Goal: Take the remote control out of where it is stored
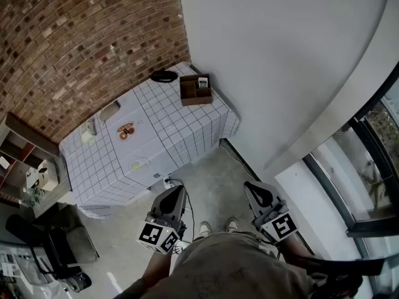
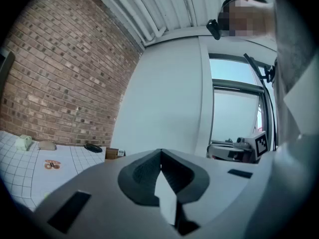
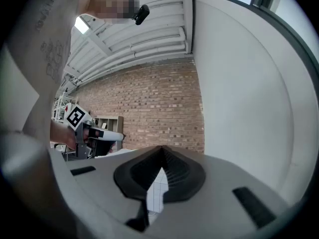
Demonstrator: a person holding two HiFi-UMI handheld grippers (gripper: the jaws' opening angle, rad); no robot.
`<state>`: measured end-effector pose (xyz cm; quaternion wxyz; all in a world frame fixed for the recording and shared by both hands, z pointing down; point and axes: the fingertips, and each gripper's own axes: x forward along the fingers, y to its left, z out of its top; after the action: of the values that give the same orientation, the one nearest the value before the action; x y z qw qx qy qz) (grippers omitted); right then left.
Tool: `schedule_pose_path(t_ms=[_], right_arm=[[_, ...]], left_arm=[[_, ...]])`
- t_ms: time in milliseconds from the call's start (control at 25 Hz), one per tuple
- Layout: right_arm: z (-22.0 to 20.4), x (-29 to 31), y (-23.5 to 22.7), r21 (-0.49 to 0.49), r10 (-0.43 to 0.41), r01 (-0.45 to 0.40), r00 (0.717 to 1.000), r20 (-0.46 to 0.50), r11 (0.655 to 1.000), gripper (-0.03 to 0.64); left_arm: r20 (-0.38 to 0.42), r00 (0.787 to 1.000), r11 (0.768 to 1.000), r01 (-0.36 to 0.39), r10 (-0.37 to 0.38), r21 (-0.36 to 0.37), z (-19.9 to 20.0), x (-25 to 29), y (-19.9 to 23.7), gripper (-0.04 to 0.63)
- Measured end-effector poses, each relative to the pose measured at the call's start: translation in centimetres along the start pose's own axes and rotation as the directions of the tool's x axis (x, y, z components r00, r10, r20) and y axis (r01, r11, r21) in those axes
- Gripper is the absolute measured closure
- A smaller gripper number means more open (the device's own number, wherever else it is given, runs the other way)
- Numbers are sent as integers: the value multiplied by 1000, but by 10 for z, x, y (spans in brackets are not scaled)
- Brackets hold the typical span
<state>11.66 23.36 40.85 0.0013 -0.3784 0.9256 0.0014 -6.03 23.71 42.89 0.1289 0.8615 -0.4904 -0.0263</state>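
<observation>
The remote control point(image 1: 202, 81) stood upright in a back compartment of an open wooden box point(image 1: 196, 99), which sat on the far corner of a table point(image 1: 168, 129) covered with a checked cloth, close to where the brick wall point(image 1: 81, 36) met the white wall point(image 1: 280, 55). A flat black object point(image 1: 164, 76) lay just beside the box on the side toward the bricks. Both grippers were well apart from the table, held level and close to the person's body over the bare floor. The left gripper point(image 1: 182, 187) had its jaws pressed together with nothing between them. Its own view showed the box only as a small shape far beyond the tips, off to their left. The right gripper point(image 1: 247, 184) likewise had its jaws closed tip to tip and empty. Its view looked over the checked cloth toward the brick wall. Neither pair of fingers touched or came near the remote, which sat untouched in its box across the floor.
</observation>
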Motion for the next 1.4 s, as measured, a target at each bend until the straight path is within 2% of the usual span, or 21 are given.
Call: schedule_pose_path(t_ms=[160,640,880,1080,1400], right_arm=[[-2,2,-6,-23,-6,7,1000,19,1000,604],[-5,-5,-10,26,-34,33,999,7,999,604],[-5,-5,-13,9,-41,41,999,11,999,604],[-6,-4,-13,23,-40,41,999,-13,999,604],[-5,-4,-21,15,-46,46,999,-1,999,604]], left_arm=[[-50,998,1000,26,-26,8,-12,8,-3,591],[-68,997,999,37,-36,5,-20,13,-6,591],[-98,995,999,38,-36,18,-26,15,-7,591],[-72,997,999,31,-30,19,-18,14,-8,591],[-4,999,997,35,-35,75,-1,14,-12,591]])
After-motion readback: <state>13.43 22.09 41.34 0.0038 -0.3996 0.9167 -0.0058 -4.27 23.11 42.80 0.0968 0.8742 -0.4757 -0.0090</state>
